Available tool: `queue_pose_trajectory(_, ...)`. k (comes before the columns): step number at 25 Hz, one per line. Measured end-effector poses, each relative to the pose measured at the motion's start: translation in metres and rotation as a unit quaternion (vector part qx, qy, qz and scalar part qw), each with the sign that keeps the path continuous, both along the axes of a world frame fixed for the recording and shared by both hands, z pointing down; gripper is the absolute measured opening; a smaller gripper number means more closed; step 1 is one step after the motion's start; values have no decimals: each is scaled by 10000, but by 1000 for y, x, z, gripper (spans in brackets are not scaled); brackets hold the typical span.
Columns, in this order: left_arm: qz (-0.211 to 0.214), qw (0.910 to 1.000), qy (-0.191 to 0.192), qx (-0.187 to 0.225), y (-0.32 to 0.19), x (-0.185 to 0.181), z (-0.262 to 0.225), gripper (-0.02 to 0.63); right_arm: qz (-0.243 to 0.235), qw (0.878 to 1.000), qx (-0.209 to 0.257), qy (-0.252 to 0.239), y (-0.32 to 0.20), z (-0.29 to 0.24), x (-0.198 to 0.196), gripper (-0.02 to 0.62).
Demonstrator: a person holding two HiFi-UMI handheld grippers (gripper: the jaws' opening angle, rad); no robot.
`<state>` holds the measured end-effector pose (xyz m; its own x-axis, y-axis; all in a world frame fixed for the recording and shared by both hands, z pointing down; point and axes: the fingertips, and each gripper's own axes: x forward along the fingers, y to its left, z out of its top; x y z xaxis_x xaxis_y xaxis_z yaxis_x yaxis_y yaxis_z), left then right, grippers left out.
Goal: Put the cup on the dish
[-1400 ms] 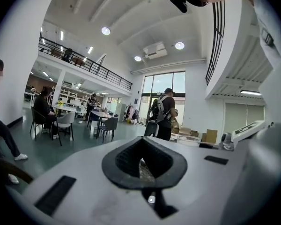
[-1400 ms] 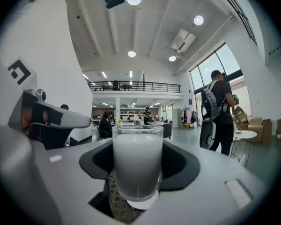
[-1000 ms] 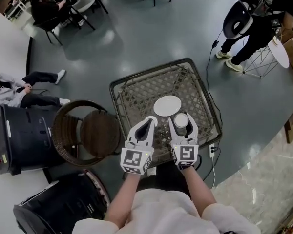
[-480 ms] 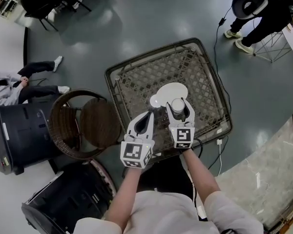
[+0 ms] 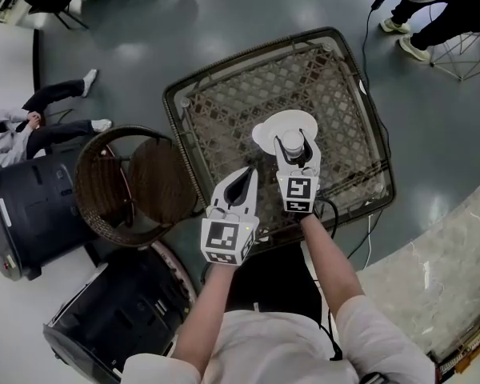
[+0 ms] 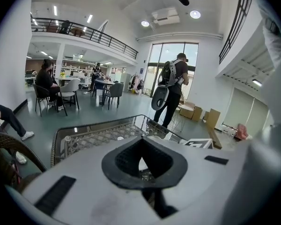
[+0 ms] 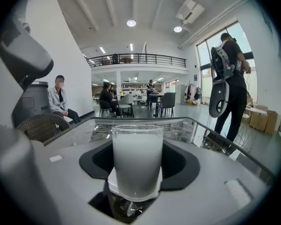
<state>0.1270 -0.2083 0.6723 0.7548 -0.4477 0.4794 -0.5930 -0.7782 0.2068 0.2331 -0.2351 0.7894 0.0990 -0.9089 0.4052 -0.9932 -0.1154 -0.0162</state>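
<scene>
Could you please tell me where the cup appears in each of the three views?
Head view: the cup is just right of centre, held in the right gripper, overlapping the dish.
Left gripper view: not in it.
Right gripper view: the cup is at lower centre, between the fingers.
Shared landmark: the woven table.

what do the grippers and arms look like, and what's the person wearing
The left gripper and right gripper are white plastic shells, each with two curved jaws lined in dark textured padding. Each carries a marker cube at its back, printed with black-and-white square patterns. The person wears a white short-sleeved shirt, with the forearms bare.
</scene>
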Motion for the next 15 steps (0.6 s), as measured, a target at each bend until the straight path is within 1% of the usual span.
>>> queue_pose_trajectory(5,-15,9999,-25,-120,5,0,10,3,-41,9999,-154,51,-13,11,2,252)
queue_pose_trajectory(11,4,9999,-57,-117,7,-3,12,3,-37,9994,-236,231,-18,20,4,253)
queue_pose_trajectory(15,-65,9999,-64,-120,8,-11,12,3,131,9991,-373,161,-13,22,5,255)
